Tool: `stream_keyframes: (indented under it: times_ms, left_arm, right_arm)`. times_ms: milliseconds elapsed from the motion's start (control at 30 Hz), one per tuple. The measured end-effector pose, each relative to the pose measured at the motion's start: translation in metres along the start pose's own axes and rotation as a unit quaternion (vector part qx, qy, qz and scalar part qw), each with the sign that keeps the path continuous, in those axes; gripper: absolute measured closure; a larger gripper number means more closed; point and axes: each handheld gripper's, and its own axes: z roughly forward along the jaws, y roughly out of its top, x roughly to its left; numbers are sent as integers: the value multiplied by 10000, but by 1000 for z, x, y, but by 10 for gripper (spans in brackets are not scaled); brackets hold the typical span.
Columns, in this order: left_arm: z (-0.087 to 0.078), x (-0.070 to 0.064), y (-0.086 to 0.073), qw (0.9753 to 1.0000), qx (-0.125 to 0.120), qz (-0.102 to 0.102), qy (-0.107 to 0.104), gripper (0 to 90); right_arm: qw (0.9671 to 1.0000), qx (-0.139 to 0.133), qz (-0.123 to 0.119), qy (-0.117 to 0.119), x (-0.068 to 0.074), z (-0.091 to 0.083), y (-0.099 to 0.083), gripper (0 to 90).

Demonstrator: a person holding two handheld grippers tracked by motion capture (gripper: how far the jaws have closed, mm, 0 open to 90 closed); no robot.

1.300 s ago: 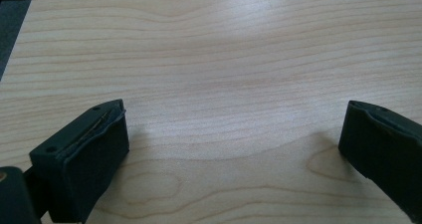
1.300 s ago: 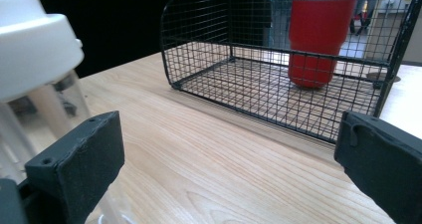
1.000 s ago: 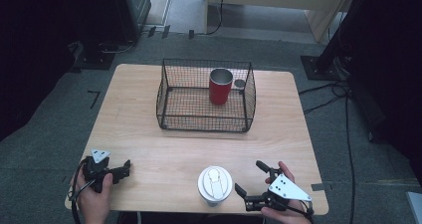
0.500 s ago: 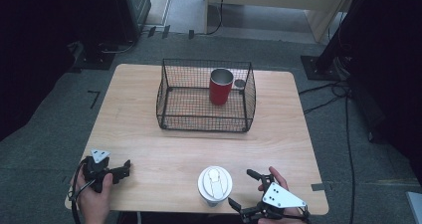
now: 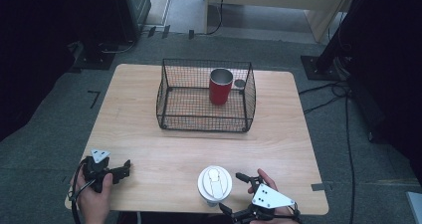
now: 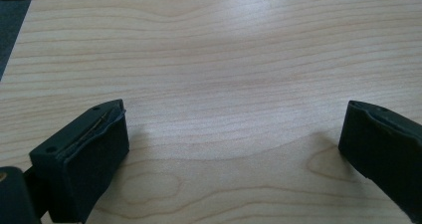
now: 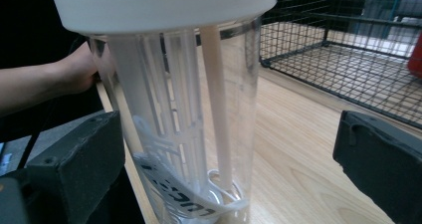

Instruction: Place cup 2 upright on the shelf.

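We have the clear tumbler (image 7: 184,109) with its white lid (image 5: 214,181) standing upright at the near edge of the table (image 5: 278,149), and our right gripper (image 5: 238,193) is spread wide around it, one jaw either side, not yet pinching. As we judge it, the step in hand is a grasp: we should close on the wall below the lid, squarely, since the tall cup could tip off the edge. Inside it we see a white slotted insert and a straw-like tube. Our left gripper (image 6: 234,149) hovers spread and empty over bare wood. Farther off, the wire basket (image 5: 169,92) holds a red cup (image 5: 220,88), upright, seemingly empty.
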Motion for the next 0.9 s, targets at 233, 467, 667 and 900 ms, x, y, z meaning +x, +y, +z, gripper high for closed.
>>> stream_keyframes:
  times_ms: [233,467,667,900]
  left_arm:
    - [0,0,0,10000,-2,-2,0,0]
    - [0,0,0,10000,-2,-3,1,0]
    - [0,0,0,10000,-2,-2,-1,0]
    - [0,0,0,10000,-2,-1,1,0]
  right_arm:
    - [9999,26,-66,115,0,8,-2,25]
    - [9998,-51,-171,119,3,14,-2,117]
    - [9997,-34,-243,70,5,20,-1,144]
    - [9997,-102,-186,87,9,29,4,143]
